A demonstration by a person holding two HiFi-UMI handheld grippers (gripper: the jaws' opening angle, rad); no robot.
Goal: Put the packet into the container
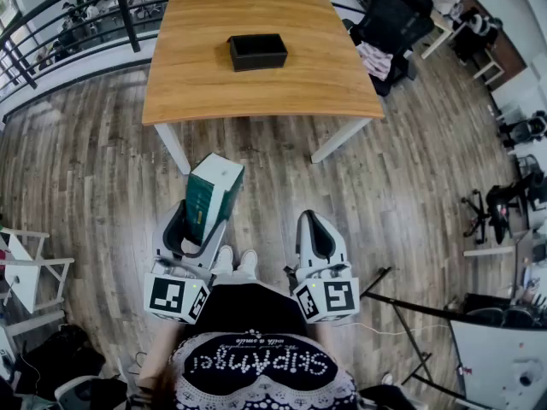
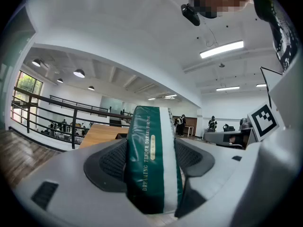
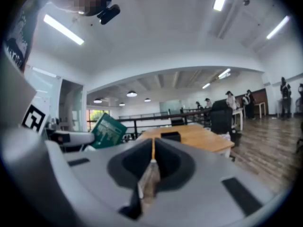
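Observation:
A green and white packet (image 1: pixel 211 196) is clamped between the jaws of my left gripper (image 1: pixel 198 220), held in front of the person and short of the table. In the left gripper view the packet (image 2: pixel 151 160) fills the gap, both pads pressed on its sides. The black container (image 1: pixel 257 51) sits open on the wooden table (image 1: pixel 256 84), far ahead of both grippers. My right gripper (image 1: pixel 318 233) is at the lower right, its jaws closed together with nothing between them (image 3: pixel 151 162). From the right gripper view the packet (image 3: pixel 109 131) shows to the left and the container (image 3: pixel 170 136) on the table ahead.
A black railing (image 1: pixel 77 24) runs along the far left. A dark office chair (image 1: pixel 389 24) stands at the table's right side. White furniture (image 1: pixel 26 272) is at the left, stands and cables (image 1: pixel 402 314) at the right. The person's feet (image 1: pixel 235 261) are between the grippers.

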